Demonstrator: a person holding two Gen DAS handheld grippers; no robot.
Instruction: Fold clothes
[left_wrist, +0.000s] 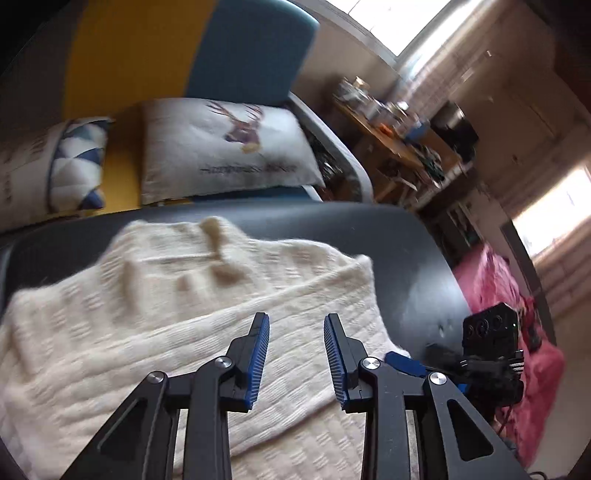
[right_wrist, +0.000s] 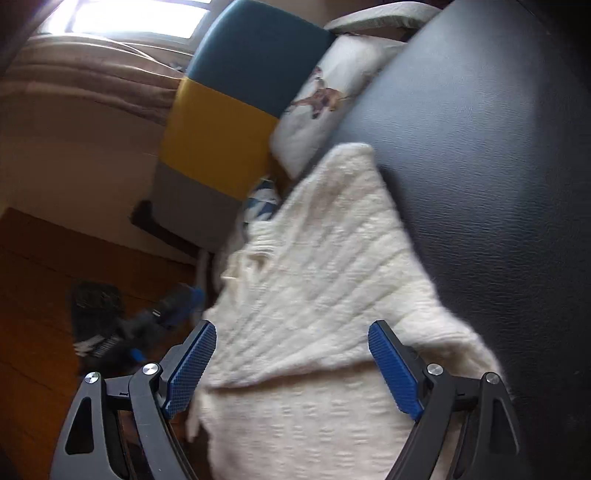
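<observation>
Dark table (left_wrist: 417, 258) w/ cream sweater (left_wrist: 184, 295); left claw (left_wrist: 296, 356) & right claw (right_wrist: 291, 363) hover above, both spread, empty.

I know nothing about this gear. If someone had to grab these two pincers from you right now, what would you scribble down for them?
Left gripper: open, holding nothing, above the cream knit sweater.
Right gripper: open wide, holding nothing, over the same sweater.
The sweater lies on the dark table, one part already lapped over the rest; its far side hangs past the table edge in the right wrist view.
Left to do: the remaining folds, then square it up. The pictures are blurred, so check the edges first.
</observation>
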